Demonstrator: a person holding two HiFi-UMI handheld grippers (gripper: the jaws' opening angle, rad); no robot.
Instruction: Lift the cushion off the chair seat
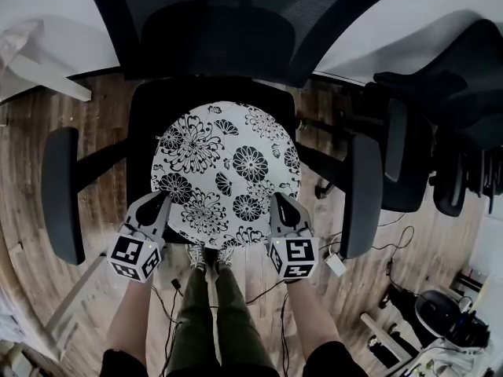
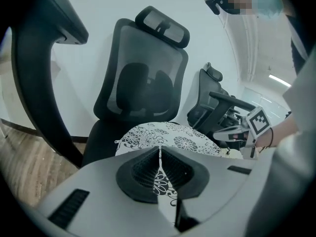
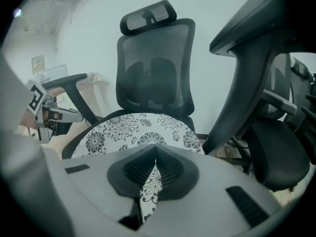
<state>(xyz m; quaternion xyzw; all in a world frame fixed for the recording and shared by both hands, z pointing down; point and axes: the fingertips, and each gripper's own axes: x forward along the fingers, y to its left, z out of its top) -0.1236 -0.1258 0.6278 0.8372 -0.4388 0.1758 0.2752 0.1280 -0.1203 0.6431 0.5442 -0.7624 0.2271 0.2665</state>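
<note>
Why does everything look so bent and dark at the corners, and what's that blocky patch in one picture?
Head view: a wide lens bows the armrest and floorboards. Left gripper view: same bulge, black corners; the blocky patch was added afterwards to hide a face. Right gripper view: the cushion is sharp; light is soft, no glare.

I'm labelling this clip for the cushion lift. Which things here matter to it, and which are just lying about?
Job: floral cushion, chair seat, left gripper, right gripper, both shut on the cushion's near edge.
Lying about: second office chair, floor cables.
</note>
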